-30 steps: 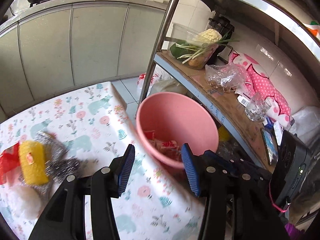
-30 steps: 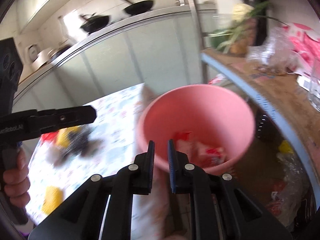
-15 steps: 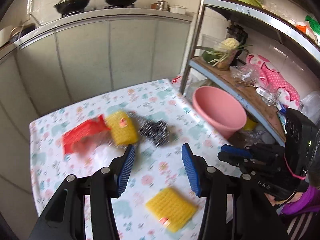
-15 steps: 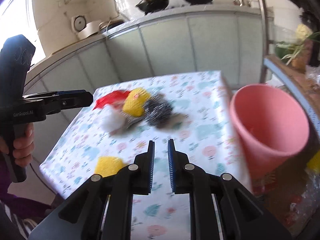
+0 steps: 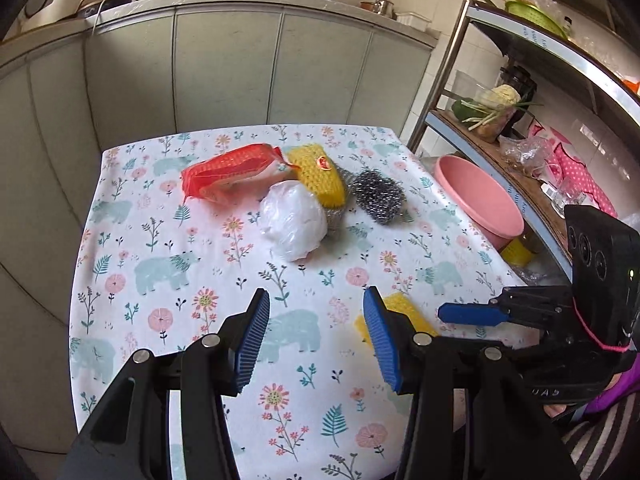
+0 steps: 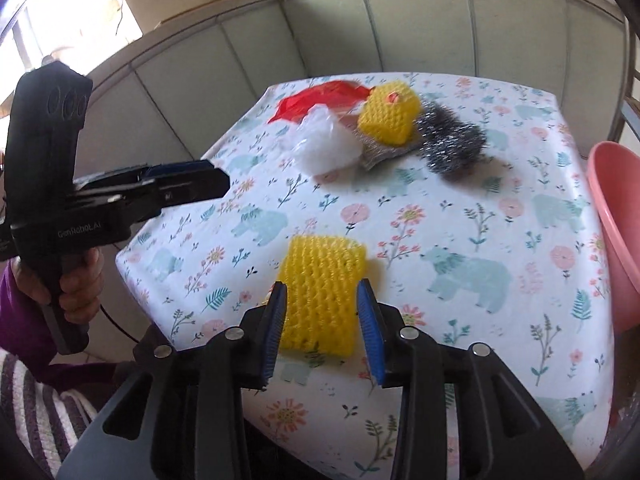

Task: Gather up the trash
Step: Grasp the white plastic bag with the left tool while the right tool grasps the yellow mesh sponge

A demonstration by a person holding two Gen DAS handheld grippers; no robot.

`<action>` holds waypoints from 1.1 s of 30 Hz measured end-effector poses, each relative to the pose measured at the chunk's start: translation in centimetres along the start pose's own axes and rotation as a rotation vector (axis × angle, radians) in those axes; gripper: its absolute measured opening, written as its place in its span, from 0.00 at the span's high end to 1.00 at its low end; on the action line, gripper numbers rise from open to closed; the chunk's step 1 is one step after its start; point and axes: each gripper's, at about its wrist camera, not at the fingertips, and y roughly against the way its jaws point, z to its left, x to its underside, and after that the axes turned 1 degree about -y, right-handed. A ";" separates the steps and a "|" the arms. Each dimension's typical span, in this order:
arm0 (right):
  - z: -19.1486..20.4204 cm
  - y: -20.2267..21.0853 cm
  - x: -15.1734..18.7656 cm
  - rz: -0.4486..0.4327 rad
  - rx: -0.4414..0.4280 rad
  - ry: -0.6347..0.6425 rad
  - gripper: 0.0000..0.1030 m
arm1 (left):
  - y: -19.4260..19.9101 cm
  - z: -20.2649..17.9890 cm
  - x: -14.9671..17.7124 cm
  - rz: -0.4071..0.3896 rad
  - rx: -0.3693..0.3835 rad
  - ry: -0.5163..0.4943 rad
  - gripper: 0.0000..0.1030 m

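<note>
The left tool (image 5: 316, 336) is hovering above the near part of the table (image 5: 160, 264) with its blue fingers spread wide apart, and nothing is lying between them. The right tool (image 6: 322, 326) is also released: its two fingers are standing on either side of a yellow sponge (image 6: 322, 292) that is lying flat near the front edge of the table (image 6: 460, 240). The pads are just beside the sponge's sides, but I cannot tell if they are touching it. In the left view this same sponge (image 5: 404, 312) is showing only partly behind the left tool's right finger, and the right tool (image 5: 472, 314) is reaching in from the right side.

The other trash is sitting together in a group on the far half of the table. A red wrapper (image 5: 232, 174) is lying at the far left of the group. A crumpled white plastic bag (image 5: 294, 224) is resting in front of it. A second yellow sponge (image 5: 318, 174) is leaning on a grey cloth (image 6: 384, 148), touching the bag and the wrapper. A steel wool ball (image 5: 378, 196) is sitting on the right of the group, just beside the grey cloth.

A pink bucket (image 5: 476, 200) is standing beside the right edge of the table, lower than the table top, next to a metal shelf (image 5: 520, 184). In the right view its rim (image 6: 612, 232) is showing at the right border. The table is wearing a white cloth with flowers and bears.
</note>
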 end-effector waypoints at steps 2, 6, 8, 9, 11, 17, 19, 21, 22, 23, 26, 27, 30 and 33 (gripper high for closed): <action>0.0 -0.3 -0.3 0.004 0.017 0.020 0.64 | -0.3 0.5 -0.2 0.000 -0.003 0.018 0.53; -0.3 -0.3 -0.6 0.005 0.022 0.045 0.64 | -0.8 1.2 -1.0 -0.014 0.004 0.036 0.53; -0.4 -0.5 -0.6 0.008 0.004 0.034 0.64 | -1.2 1.4 -1.6 -0.021 0.007 0.036 0.53; -0.5 -0.7 -0.6 0.015 -0.012 0.026 0.64 | -1.3 1.4 -1.9 -0.025 0.009 0.032 0.53; -0.5 -1.2 -0.4 0.033 -0.026 0.017 0.64 | -1.8 1.5 -2.6 -0.028 0.008 0.021 0.53; -0.8 -1.5 -0.8 0.039 0.011 0.025 0.64 | -4.5 1.8 -4.0 0.006 -0.006 0.010 0.53; -1.0 -1.6 -0.8 0.048 0.011 0.021 0.64 | -5.3 1.9 -4.4 0.012 -0.011 0.011 0.53; -1.1 -1.8 -0.8 0.054 0.011 0.013 0.64 | -6.2 2.0 -4.6 0.018 -0.021 0.013 0.53; -1.1 -1.9 -0.8 0.055 0.014 0.012 0.64 | -6.6 2.2 -4.8 0.025 -0.026 0.018 0.53; -1.1 -2.0 -0.8 0.056 0.013 0.012 0.64 | -7.0 2.3 -4.8 0.032 -0.023 0.022 0.53; -1.2 -1.9 -0.7 0.051 0.008 0.010 0.64 | -8.1 2.4 -4.8 0.054 -0.024 0.033 0.53; -1.2 -1.9 -0.7 0.049 0.003 0.006 0.64 | -8.4 2.4 -4.8 0.057 -0.023 0.039 0.53; -1.1 -1.9 -0.7 0.048 -0.008 -0.001 0.64 | -8.7 2.1 -4.7 0.051 -0.020 0.044 0.53; -1.0 -1.9 -0.6 0.051 -0.016 -0.005 0.77 | -8.8 1.8 -4.5 0.031 -0.024 0.033 0.60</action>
